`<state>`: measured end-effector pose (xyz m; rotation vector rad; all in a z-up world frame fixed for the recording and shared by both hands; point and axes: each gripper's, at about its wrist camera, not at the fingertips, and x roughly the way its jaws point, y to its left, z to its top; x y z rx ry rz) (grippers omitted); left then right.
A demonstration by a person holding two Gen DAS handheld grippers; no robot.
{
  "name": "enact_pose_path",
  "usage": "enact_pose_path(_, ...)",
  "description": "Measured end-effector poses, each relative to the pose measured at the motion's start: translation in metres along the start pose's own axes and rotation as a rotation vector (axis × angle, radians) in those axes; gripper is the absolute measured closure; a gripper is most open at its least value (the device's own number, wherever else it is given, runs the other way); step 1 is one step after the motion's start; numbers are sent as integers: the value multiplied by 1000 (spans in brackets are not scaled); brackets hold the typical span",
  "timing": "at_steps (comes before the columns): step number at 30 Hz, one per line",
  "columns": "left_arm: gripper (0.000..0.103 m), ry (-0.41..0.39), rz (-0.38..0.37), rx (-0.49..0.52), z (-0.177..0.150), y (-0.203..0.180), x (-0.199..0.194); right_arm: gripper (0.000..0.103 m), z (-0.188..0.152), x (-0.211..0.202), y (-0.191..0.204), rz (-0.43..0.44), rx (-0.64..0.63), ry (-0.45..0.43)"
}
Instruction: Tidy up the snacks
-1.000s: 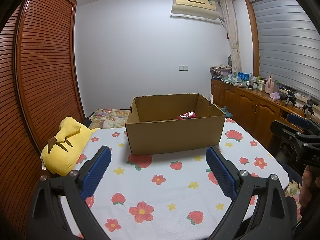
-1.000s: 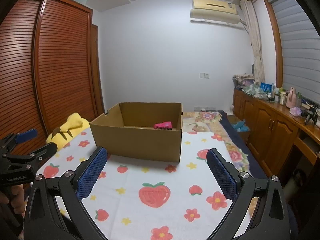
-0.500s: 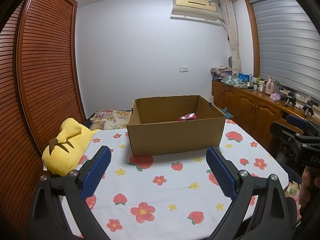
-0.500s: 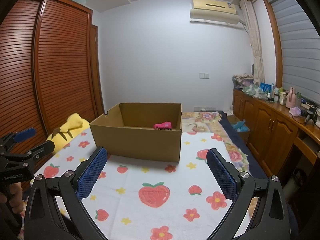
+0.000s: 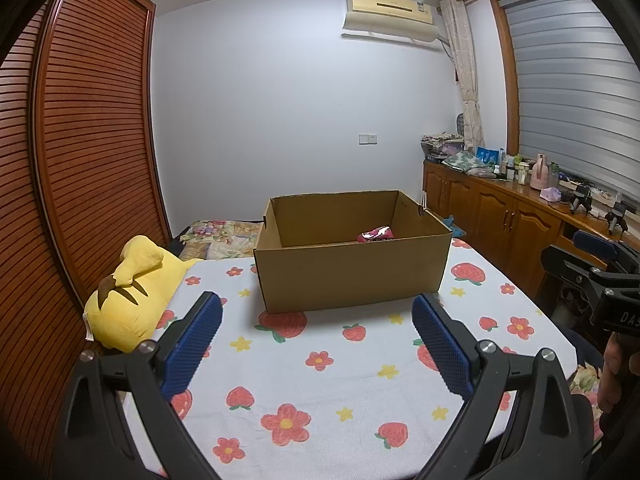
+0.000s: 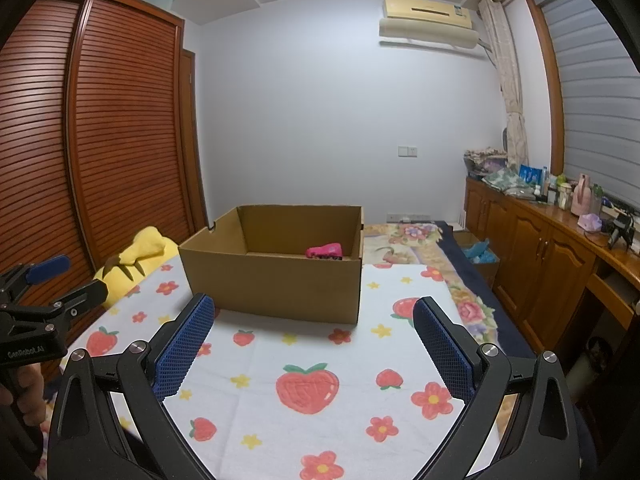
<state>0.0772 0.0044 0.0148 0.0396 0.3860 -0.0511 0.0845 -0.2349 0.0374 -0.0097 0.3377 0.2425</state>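
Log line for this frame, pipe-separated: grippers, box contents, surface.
left gripper open, empty | right gripper open, empty | cardboard box holds pink snack packet | tablecloth shows no loose snacks

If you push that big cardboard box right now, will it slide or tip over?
The cardboard box would probably slide, not tip: it sits low and wide on the strawberry cloth. It likely feels light, since only a pink snack packet shows inside. The soft cloth might bunch up as it moves.
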Motion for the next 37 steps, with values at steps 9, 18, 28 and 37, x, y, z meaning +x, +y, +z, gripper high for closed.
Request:
enact_pose_path(9, 6, 8, 1, -2, 2, 0, 2, 1, 0, 0, 0, -1, 1, 0)
enact_pose_path(18, 6, 6, -1, 3, 1, 0, 3, 1, 0, 0, 0, 0, 1, 0)
enact_pose_path(28, 6, 5, -5, -7, -1, 2, 3, 1, -1, -1, 0, 0, 1, 1)
enact_pose_path(37, 6, 6, -1, -6, -3, 3, 3, 1, -1, -1, -1, -1, 4, 2)
